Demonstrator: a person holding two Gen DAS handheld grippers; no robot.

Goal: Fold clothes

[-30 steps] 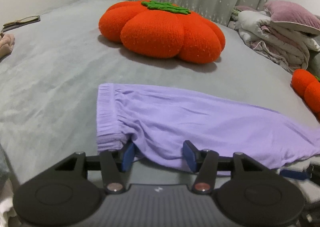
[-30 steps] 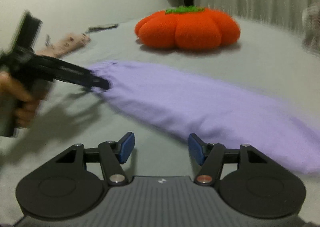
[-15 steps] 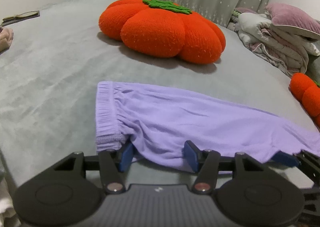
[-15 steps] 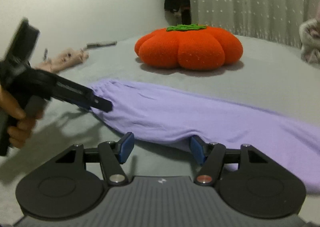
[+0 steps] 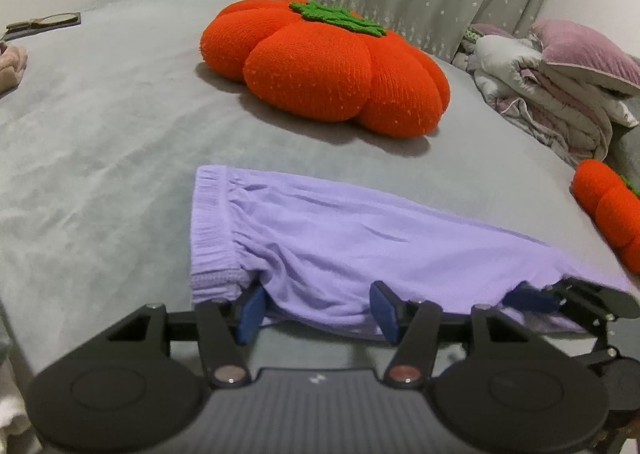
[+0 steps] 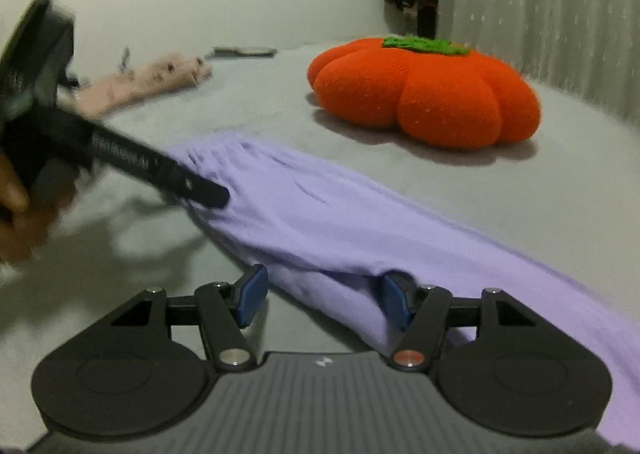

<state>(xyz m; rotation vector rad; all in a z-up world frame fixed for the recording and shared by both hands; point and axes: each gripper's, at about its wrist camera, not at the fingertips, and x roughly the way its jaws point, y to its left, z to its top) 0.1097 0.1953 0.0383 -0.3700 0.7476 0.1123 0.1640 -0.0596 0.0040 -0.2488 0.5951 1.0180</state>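
Note:
Lilac trousers [image 5: 360, 238] lie flat on the grey bed [image 5: 100, 126], with the gathered waistband [image 5: 212, 234] at the left end. My left gripper [image 5: 318, 306] is open at the near edge just beside the waistband, and the cloth's hem lies between its blue pads [image 5: 250, 312] without being pinched. My right gripper [image 6: 325, 294] is open further along the same near edge of the trousers [image 6: 340, 214]. A fold of cloth sits between its pads [image 6: 394, 300]. The right gripper's tips [image 5: 532, 298] show at the right of the left wrist view. A hand holds the left gripper [image 6: 208, 194] at the waistband.
A big orange pumpkin cushion [image 5: 328, 66] lies beyond the trousers. Folded bedding and a mauve pillow [image 5: 560, 90] are piled at the right, with a smaller orange cushion [image 5: 612, 206] below them. A pink cloth [image 6: 148, 82] and glasses [image 5: 44, 20] lie far left.
My right gripper has slid left along the garment's near edge, so cloth now lies between its pads and its tips appear in the left wrist view. The left gripper has hardly moved.

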